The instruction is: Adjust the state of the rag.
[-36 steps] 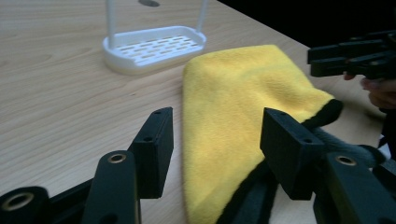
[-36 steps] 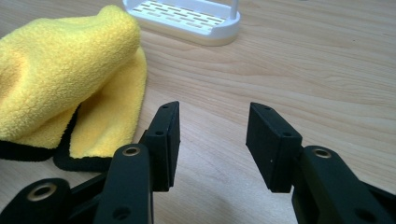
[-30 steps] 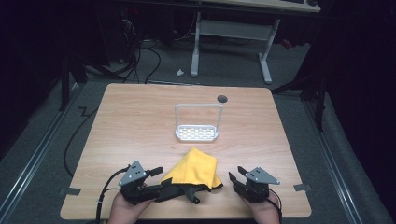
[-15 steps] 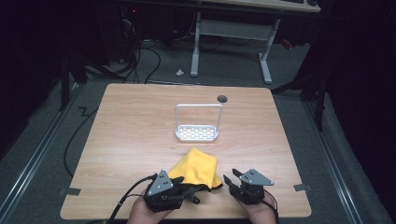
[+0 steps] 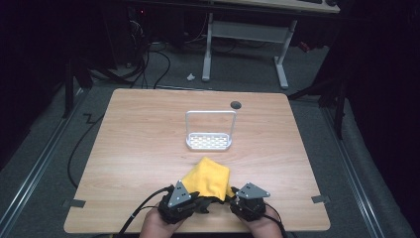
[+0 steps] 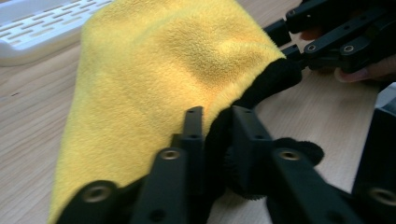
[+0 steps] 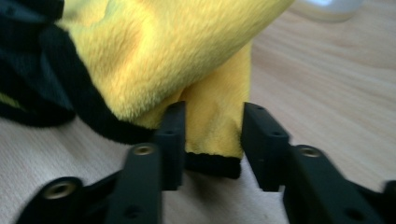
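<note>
A yellow cloth (image 5: 208,174) with a black hem lies at the near edge of the surface (image 5: 133,148), a white rack (image 5: 209,141) beyond it. The left gripper (image 5: 198,204) has just closed, pinching the hem. The right gripper (image 5: 233,198), closing, straddles a fold, its jaws apart.

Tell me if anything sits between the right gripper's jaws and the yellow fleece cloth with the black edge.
Nothing visible does. The yellow fleece cloth with the black edge already lies between the right gripper's jaws, which have just been closing around its corner.
</note>
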Demonstrator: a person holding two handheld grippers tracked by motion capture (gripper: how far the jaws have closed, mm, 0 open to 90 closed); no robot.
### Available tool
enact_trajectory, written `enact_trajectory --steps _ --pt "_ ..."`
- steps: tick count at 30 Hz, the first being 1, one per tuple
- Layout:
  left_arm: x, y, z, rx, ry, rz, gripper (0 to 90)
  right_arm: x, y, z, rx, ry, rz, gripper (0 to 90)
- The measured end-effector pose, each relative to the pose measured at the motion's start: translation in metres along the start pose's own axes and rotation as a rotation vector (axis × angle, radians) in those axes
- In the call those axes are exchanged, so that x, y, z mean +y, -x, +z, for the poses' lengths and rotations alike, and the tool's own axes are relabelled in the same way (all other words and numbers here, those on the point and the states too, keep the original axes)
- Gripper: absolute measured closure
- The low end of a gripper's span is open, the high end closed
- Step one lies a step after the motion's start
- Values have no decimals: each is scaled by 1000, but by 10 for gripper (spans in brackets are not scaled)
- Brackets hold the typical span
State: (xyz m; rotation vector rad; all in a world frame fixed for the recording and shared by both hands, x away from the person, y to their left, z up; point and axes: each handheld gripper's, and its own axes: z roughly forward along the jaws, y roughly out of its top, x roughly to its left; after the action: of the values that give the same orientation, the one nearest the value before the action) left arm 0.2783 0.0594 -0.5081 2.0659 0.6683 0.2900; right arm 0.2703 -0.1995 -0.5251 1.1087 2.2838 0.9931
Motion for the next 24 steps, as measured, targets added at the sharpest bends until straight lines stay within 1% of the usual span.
enact_trajectory --steps 1,2,3,4,6,7,9,10,12,13,15,16,17,18,19,20,21,22,23,24 --pt "0 -1 -2 8 9 -4 862 1 0 0 -15 -4 -8 840" --pt "0 -4 -5 21 17 -6 862 1 0 0 -15 -4 -8 840" --pt "0 -7 -8 31 31 -9 868 1 2 -2 -28 -6 -2 859" --pt "-1 -11 -11 38 42 -18 868 1 2 -2 -28 -6 -2 859" --pt "-4 -21 -18 52 51 -47 868 -2 10 -5 -55 -3 21 863" --pt "-6 -26 -21 67 55 -56 868 -2 10 -5 -55 -3 21 863" --pt "-10 -36 -26 95 55 -74 868 -4 16 -8 -73 4 37 863" --pt "-13 -41 -28 108 55 -88 868 -5 19 -9 -85 6 47 862" --pt "-17 -52 -32 120 62 -128 868 -7 27 -11 -113 8 62 862" --pt "-19 -56 -33 129 62 -136 868 -8 31 -12 -127 9 72 862" --pt "-22 -63 -34 146 52 -146 868 -10 38 -14 -155 11 93 862" --pt "-24 -67 -33 149 52 -161 868 -12 43 -14 -170 14 97 863" --pt "-26 -70 -33 143 49 -178 868 -13 47 -15 -185 15 106 863" --pt "-28 -72 -31 141 45 -189 867 -16 55 -18 -204 16 128 862" --pt "-30 -74 -29 144 36 -195 867 -16 55 -18 -204 16 128 862" --pt "-32 -76 -27 148 28 -200 866 -18 59 -18 -215 16 135 862" --pt "-33 -76 -25 140 22 -209 865 -19 63 -19 -221 15 145 861" --pt "-35 -77 -22 141 14 -211 860 -22 67 -19 -229 13 160 859" --pt "-36 -76 -18 147 -6 -206 854 -22 68 -18 -232 10 157 855" --pt "-36 -76 -18 147 -6 -206 838 -22 68 -18 -232 10 157 855"
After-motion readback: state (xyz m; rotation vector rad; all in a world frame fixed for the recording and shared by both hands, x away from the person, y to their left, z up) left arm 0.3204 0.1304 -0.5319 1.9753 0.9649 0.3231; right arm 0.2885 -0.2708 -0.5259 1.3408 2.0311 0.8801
